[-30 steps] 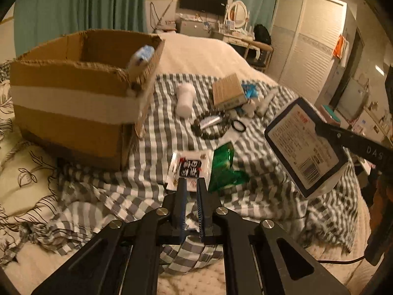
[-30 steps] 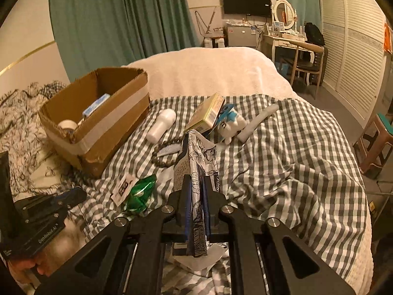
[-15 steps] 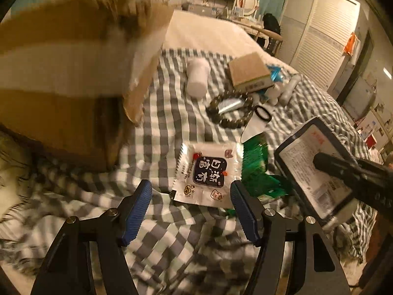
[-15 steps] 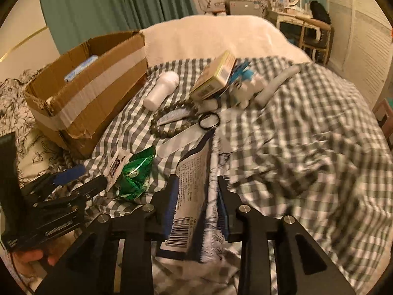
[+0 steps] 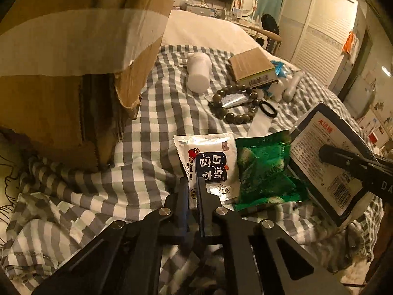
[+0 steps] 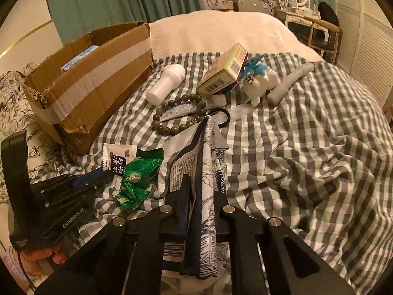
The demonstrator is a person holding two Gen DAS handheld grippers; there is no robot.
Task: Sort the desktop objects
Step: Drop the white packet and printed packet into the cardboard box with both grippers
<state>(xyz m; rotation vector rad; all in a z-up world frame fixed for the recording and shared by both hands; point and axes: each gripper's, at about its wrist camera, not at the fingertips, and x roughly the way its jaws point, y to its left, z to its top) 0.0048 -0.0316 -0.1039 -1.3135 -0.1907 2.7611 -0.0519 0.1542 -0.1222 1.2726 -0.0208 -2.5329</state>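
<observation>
left fingers (image 5: 194,194) pinch white sachet (image 5: 208,162) | right fingers (image 6: 200,191) clamp tissue pack (image 6: 203,172)

Cardboard box (image 5: 73,56) top cut off by frame edge; hair tie (image 6: 222,119) partly behind tissue pack (image 6: 206,172).

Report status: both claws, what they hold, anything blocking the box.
Left claw shut on white sachet. Right claw shut on tissue pack. Cardboard box open, way clear. Green packet loose beside sachet.

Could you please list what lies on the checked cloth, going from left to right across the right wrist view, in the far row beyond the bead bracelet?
Cardboard box → white bottle → small carton → white plush toy → grey tube.
</observation>
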